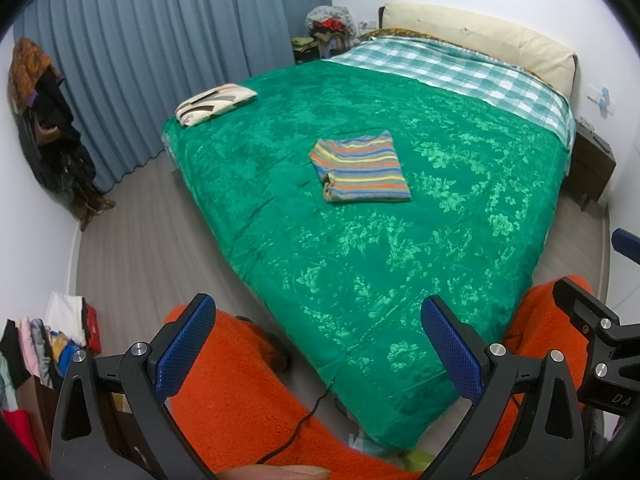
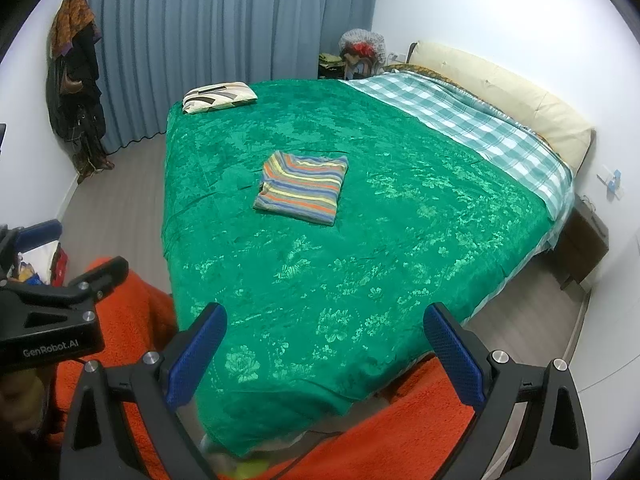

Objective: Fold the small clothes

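Because the striped multicoloured knit garment [image 1: 361, 169] already lies folded into a compact rectangle mid-bed on the green floral velvet bedspread [image 1: 400, 264], left gripper [image 1: 318, 346] and right gripper [image 2: 324, 354] hang well back, both spread wide and empty.

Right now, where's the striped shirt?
In both wrist views the folded striped shirt lies mid-bed on the green blanket, well short of the patterned pillow at the far-left corner.
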A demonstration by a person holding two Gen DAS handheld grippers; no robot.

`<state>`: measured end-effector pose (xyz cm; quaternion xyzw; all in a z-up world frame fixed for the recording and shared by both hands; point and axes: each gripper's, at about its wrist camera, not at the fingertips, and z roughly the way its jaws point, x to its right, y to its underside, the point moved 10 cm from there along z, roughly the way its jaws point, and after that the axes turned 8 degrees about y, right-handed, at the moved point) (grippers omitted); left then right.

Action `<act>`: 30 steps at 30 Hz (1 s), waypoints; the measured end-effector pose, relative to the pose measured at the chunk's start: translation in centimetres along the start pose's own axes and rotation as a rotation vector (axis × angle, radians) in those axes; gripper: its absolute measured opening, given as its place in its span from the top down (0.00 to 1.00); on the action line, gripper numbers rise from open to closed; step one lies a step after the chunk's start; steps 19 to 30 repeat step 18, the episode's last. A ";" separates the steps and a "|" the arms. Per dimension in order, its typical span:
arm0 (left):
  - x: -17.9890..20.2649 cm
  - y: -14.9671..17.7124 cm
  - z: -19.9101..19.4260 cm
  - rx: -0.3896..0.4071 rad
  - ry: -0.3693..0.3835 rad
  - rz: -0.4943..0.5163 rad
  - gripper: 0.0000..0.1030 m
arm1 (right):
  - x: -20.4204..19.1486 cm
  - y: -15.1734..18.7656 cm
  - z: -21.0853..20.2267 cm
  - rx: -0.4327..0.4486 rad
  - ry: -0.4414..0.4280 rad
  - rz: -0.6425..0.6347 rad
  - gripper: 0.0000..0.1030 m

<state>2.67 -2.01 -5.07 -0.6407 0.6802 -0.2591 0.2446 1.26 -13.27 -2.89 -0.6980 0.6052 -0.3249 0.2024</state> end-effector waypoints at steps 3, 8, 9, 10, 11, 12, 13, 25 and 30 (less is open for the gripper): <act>0.0 0.0 0.0 -0.001 0.001 0.001 0.01 | 0.0 0.0 0.0 -0.001 -0.001 0.000 0.05; 0.1 0.4 0.5 -0.010 0.004 0.002 0.01 | 0.0 0.0 0.1 -0.004 -0.004 -0.001 0.05; 0.1 0.4 0.5 -0.010 0.005 0.002 0.01 | 0.0 0.0 0.1 -0.004 -0.004 0.000 0.05; 0.1 0.5 0.5 -0.011 0.007 0.003 0.01 | 0.0 0.0 0.1 -0.004 -0.004 0.000 0.05; 0.2 0.5 0.5 -0.010 0.009 0.004 0.01 | 0.1 0.1 0.1 -0.004 -0.003 0.001 0.05; 0.3 0.5 0.4 -0.006 0.014 0.005 0.00 | 0.1 0.0 0.2 -0.004 -0.003 0.000 0.05; 0.3 0.5 0.3 -0.003 0.016 0.006 0.00 | 0.1 0.0 0.2 -0.004 -0.004 0.000 0.05; 0.4 0.4 0.1 0.009 0.003 0.012 0.01 | 0.1 0.1 0.2 -0.006 -0.008 0.002 0.05; 0.4 0.4 0.1 0.009 0.003 0.012 0.01 | 0.1 0.1 0.2 -0.006 -0.008 0.002 0.05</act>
